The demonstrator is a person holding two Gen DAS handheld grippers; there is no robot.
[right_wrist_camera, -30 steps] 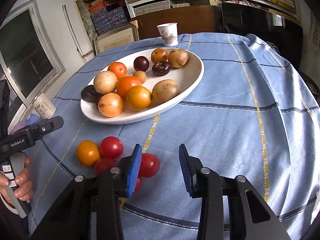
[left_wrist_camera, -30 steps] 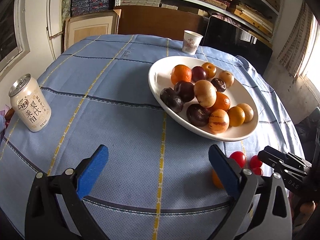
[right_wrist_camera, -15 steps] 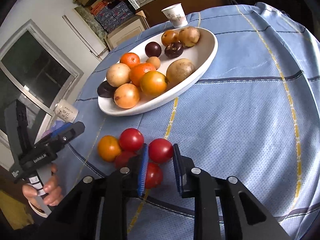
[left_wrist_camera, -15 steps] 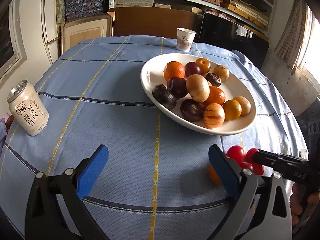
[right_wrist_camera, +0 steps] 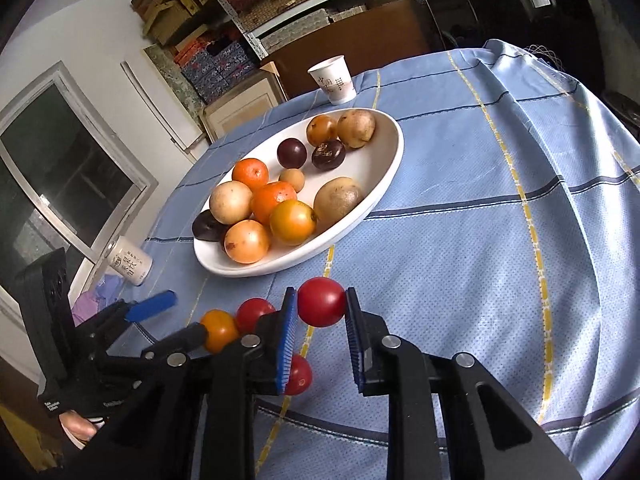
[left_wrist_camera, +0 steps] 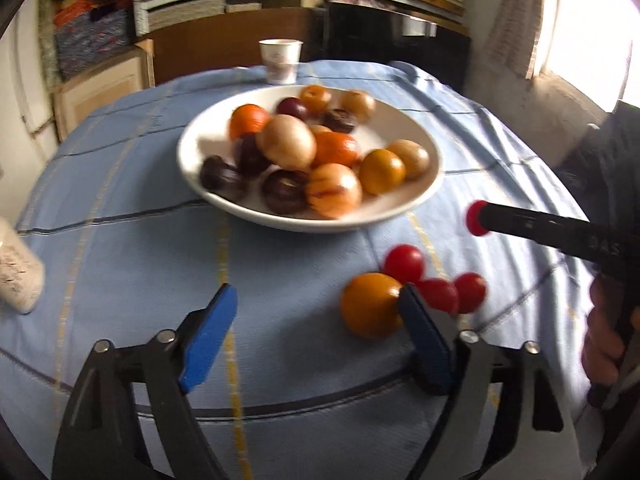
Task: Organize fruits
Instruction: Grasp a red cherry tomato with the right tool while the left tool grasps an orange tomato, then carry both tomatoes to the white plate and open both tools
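White plate (right_wrist_camera: 384, 184) (mixed fruits (right_wrist_camera: 280, 208) inside)

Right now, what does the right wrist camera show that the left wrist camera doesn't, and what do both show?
Only the right wrist view: the right gripper shut on a round red tomato, and a dark window.

Only the left wrist view: the left gripper with nothing between its closing jaws, and a bright window.

Both: the white oval plate of fruit, the white paper cup, and the round orange tomato.
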